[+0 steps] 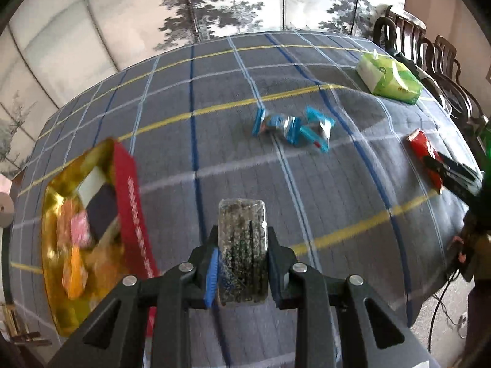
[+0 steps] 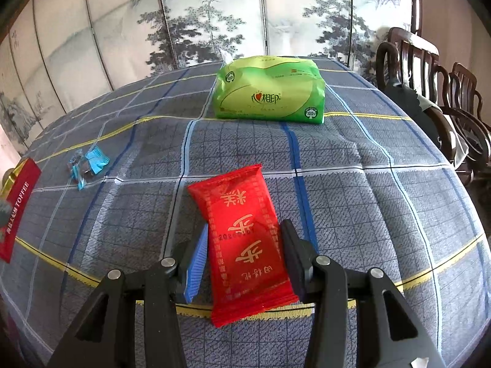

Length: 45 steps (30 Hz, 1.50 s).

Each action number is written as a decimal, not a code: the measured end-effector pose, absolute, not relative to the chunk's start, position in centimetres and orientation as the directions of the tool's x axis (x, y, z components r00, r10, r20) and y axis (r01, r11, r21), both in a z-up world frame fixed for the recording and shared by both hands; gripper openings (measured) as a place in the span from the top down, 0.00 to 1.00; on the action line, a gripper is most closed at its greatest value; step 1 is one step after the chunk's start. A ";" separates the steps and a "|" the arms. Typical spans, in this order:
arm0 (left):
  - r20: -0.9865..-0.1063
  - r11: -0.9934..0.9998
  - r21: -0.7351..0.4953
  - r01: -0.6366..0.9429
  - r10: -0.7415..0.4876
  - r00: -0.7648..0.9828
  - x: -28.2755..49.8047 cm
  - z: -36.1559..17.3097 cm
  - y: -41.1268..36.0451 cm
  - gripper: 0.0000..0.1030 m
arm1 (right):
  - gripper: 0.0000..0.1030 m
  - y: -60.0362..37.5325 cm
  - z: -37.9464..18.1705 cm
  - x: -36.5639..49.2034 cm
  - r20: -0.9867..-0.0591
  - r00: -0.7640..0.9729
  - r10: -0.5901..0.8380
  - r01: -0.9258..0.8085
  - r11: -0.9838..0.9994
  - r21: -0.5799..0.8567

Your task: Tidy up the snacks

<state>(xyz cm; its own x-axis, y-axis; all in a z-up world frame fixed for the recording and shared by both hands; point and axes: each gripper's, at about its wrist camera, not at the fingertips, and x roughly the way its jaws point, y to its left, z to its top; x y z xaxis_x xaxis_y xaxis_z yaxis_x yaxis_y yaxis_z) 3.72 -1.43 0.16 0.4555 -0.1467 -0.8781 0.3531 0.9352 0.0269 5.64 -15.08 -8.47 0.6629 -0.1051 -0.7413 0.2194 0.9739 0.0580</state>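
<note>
now a dark snack bar (image 1: 242, 251) sits clamped in the left tool (image 1: 242, 245).

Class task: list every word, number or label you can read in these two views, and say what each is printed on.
"TOFFEE": red box, side wall; the smaller white characters beside it are unreadable.
"相印": green tissue pack.
"100%": round badges on that pack.
"步步糕": red snack packet, seen upside down; its stamped date is partly unreadable.
Blue candy wrappers: too small.

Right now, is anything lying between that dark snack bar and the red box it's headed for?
Nothing visible: only bare tablecloth separates the snack bar, clamped in the left gripper, from the red box beside it.
</note>
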 end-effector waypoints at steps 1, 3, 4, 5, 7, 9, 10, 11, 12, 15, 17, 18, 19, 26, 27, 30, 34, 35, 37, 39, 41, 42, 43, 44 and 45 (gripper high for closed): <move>-0.879 0.939 0.029 0.343 -0.140 0.456 3.2 0.1 -1.0 0.74 | 0.58 -15.1 -8.5 5.7 -0.741 0.663 -0.105 0.219 0.974 0.058; -0.876 0.944 0.034 0.327 -0.130 0.465 2.3 0.2 -0.1 0.74 | 0.57 -15.0 -8.5 5.7 -0.741 0.663 -0.105 0.220 0.974 0.059; -0.875 0.946 0.037 0.322 -0.125 0.467 1.9 0.2 0.2 0.74 | 0.57 -14.9 -8.5 5.8 -0.742 0.663 -0.106 0.220 0.974 0.058; -0.876 0.948 0.041 0.315 -0.118 0.468 1.7 0.2 0.4 0.74 | 0.58 -14.9 -8.5 5.8 -0.742 0.662 -0.106 0.221 0.974 0.057; -0.876 0.952 0.040 0.302 -0.112 0.470 1.1 0.3 1.2 0.74 | 0.58 -14.8 -8.6 5.9 -0.742 0.661 -0.108 0.221 0.974 0.055; -0.871 0.955 0.044 0.292 -0.107 0.479 0.6 0.5 1.7 0.74 | 0.57 -14.7 -8.6 5.9 -0.742 0.661 -0.109 0.222 0.974 0.055; -0.867 0.957 0.055 0.284 -0.096 0.488 0.3 0.6 2.0 0.74 | 0.57 -14.7 -8.6 6.0 -0.743 0.660 -0.112 0.223 0.973 0.052; -0.863 0.958 0.065 0.278 -0.086 0.497 0.1 0.8 2.3 0.74 | 0.57 -14.6 -8.6 6.0 -0.743 0.660 -0.112 0.223 0.973 0.051; -0.860 0.959 0.071 0.273 -0.080 0.504 -0.2 0.9 2.5 0.74 | 0.57 -14.6 -8.6 6.0 -0.743 0.660 -0.113 0.224 0.973 0.051; -0.854 0.963 0.074 0.258 -0.072 0.516 -0.7 1.1 3.3 0.74 | 0.57 -14.5 -8.6 6.1 -0.743 0.659 -0.113 0.224 0.973 0.050; -0.851 0.966 0.076 0.249 -0.068 0.521 -0.9 1.2 3.8 0.74 | 0.57 -14.4 -8.7 6.2 -0.744 0.658 -0.115 0.225 0.973 0.048; -0.850 0.967 0.077 0.242 -0.063 0.523 -1.0 1.3 4.1 0.74 | 0.57 -14.4 -8.7 6.2 -0.744 0.659 -0.114 0.225 0.973 0.050; -0.850 0.969 0.075 0.236 -0.062 0.524 -1.0 1.3 4.3 0.74 | 0.57 -14.3 -8.7 6.3 -0.744 0.659 -0.115 0.225 0.973 0.050; -0.844 0.975 0.070 0.211 -0.055 0.533 -1.3 1.5 5.6 0.73 | 0.57 -14.1 -8.8 6.4 -0.746 0.653 -0.128 0.230 0.972 0.035; -0.843 0.976 0.072 0.207 -0.051 0.535 -1.4 1.5 5.8 0.72 | 0.57 -14.1 -8.8 6.5 -0.746 0.653 -0.129 0.230 0.972 0.034; -0.845 0.977 0.057 0.205 -0.062 0.531 -1.5 1.4 6.2 0.72 | 0.57 -14.0 -8.9 6.6 -0.747 0.652 -0.129 0.231 0.972 0.034; -0.840 0.978 0.051 0.203 -0.068 0.538 -1.5 1.5 6.5 0.72 | 0.57 -13.8 -8.9 6.7 -0.747 0.651 -0.131 0.232 0.972 0.031; -0.838 0.978 0.042 0.205 -0.077 0.540 -1.5 1.5 6.6 0.73 | 0.57 -13.9 -8.8 6.7 -0.747 0.651 -0.133 0.232 0.972 0.029; -0.833 0.977 0.019 0.213 -0.103 0.544 -1.5 1.7 6.9 0.73 | 0.57 -13.9 -8.8 6.7 -0.748 0.651 -0.133 0.232 0.972 0.028; -0.829 0.976 0.012 0.219 -0.113 0.547 -1.5 1.9 7.1 0.74 | 0.57 -13.8 -8.8 6.8 -0.748 0.651 -0.133 0.232 0.972 0.029; -0.828 0.977 -0.009 0.215 -0.127 0.546 -1.4 2.3 7.5 0.74 | 0.57 -13.7 -8.9 6.8 -0.748 0.650 -0.134 0.232 0.972 0.029; -0.829 0.977 -0.023 0.212 -0.137 0.543 -1.3 2.4 7.7 0.74 | 0.57 -13.7 -8.9 6.8 -0.748 0.650 -0.134 0.233 0.972 0.027; -0.830 0.977 -0.042 0.207 -0.149 0.538 -1.1 2.6 8.1 0.74 | 0.57 -13.7 -8.9 6.9 -0.748 0.650 -0.135 0.233 0.972 0.027; -0.831 0.978 -0.052 0.202 -0.155 0.535 -1.0 2.7 8.3 0.74 | 0.57 -13.8 -8.9 6.8 -0.748 0.650 -0.134 0.233 0.972 0.028; -0.832 0.979 -0.059 0.196 -0.157 0.533 -0.9 2.8 8.6 0.74 | 0.57 -13.6 -8.9 6.9 -0.748 0.650 -0.135 0.233 0.972 0.027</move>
<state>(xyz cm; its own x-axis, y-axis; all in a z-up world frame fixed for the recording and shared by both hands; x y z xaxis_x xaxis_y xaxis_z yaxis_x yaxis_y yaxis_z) -0.94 8.55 2.80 0.5329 -0.1570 -0.8315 0.1958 0.9788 -0.0593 6.91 -13.64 -8.88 0.6496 -0.1351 -0.7482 0.2330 0.9721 0.0268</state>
